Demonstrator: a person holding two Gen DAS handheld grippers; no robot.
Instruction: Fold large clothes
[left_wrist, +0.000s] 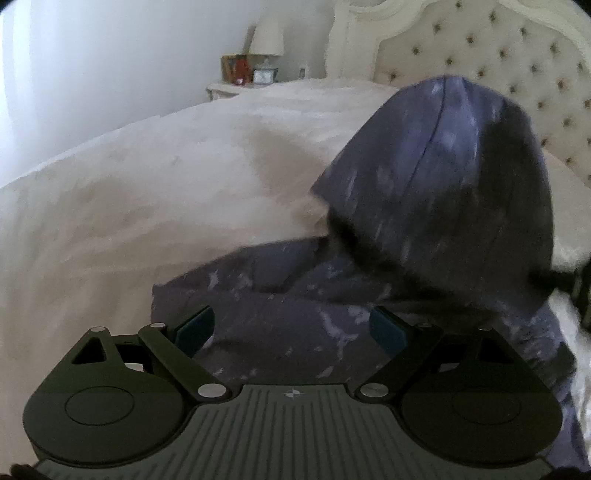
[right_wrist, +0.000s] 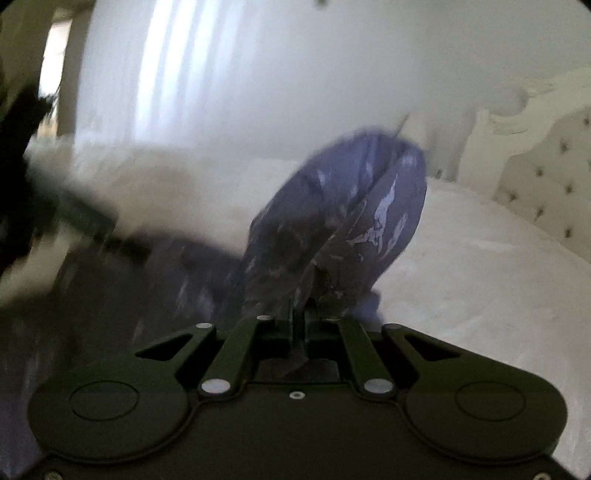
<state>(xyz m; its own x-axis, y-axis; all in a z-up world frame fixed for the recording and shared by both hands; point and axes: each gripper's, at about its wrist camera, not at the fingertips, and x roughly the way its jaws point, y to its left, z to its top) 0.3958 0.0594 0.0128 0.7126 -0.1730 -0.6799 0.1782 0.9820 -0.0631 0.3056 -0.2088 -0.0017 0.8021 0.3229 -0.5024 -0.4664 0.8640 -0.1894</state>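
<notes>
1. Garment (left_wrist: 436, 206): blue-purple with pale mottled print, on the bed (left_wrist: 129, 192). Part lies flat at lower centre of the left wrist view, and a lifted fold arches up at centre right, in front of the tufted headboard (left_wrist: 517, 74).
2. Long axis of the lifted part runs from lower centre up toward upper right of the left view. A seam line follows it up to the crest.
3. In the right wrist view the same cloth (right_wrist: 351, 206) rises from the gripper tips at centre and bends over to the right; heavy blur.
4. No brand, label or readable writing that I can see on the cloth. Small items on the nightstand (left_wrist: 236, 86) at upper left are too small to read.
5. My left gripper (left_wrist: 291, 330): fingers wide apart, nothing between them, teal pads (left_wrist: 195, 328) above the flat cloth; contact with it I cannot tell.
6. My right gripper (right_wrist: 299, 314): fingers pinched together, clamped on a bunch of the garment.
</notes>
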